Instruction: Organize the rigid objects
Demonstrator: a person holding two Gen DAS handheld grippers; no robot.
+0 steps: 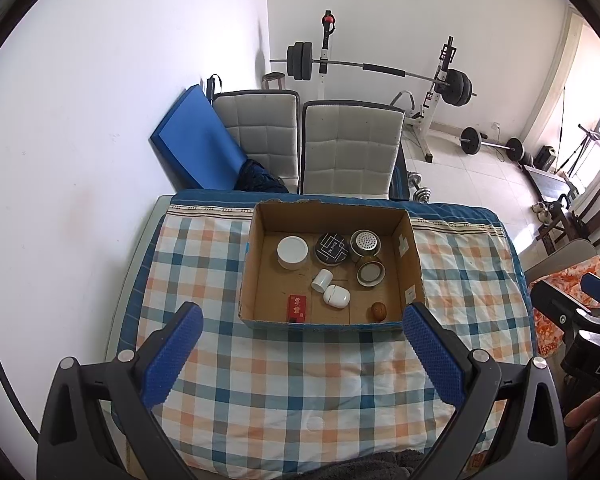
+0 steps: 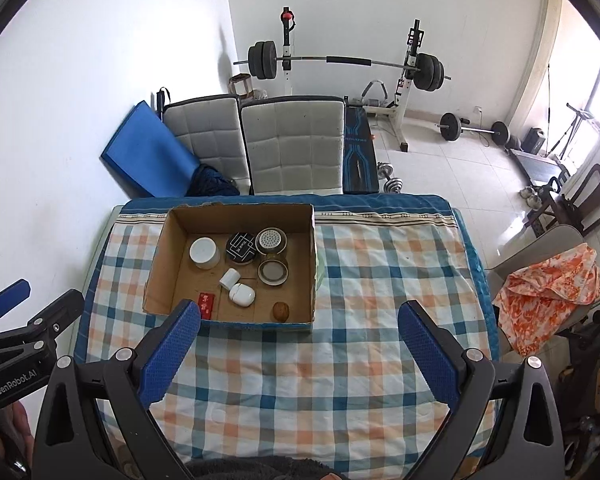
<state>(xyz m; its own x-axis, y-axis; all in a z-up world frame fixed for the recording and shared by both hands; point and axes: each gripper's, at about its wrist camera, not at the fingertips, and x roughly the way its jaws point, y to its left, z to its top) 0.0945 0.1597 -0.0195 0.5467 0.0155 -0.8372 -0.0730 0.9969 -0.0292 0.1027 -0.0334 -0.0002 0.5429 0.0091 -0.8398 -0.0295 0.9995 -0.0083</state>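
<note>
Checked cloth covers the table (image 1: pixel 292 392) beneath me. Nearest, my left gripper (image 1: pixel 302 354) and right gripper (image 2: pixel 299 352) both hang wide apart and empty, well short of the cardboard box (image 1: pixel 256 284). Beyond them, jars, a red packet (image 1: pixel 297 307) and a walnut (image 1: pixel 379 311) already lie inside; I judge sorting nearly done, so next I'd check for strays.

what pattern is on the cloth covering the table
A plaid check of blue, orange and white on the cloth, clearest in the right wrist view.
</note>
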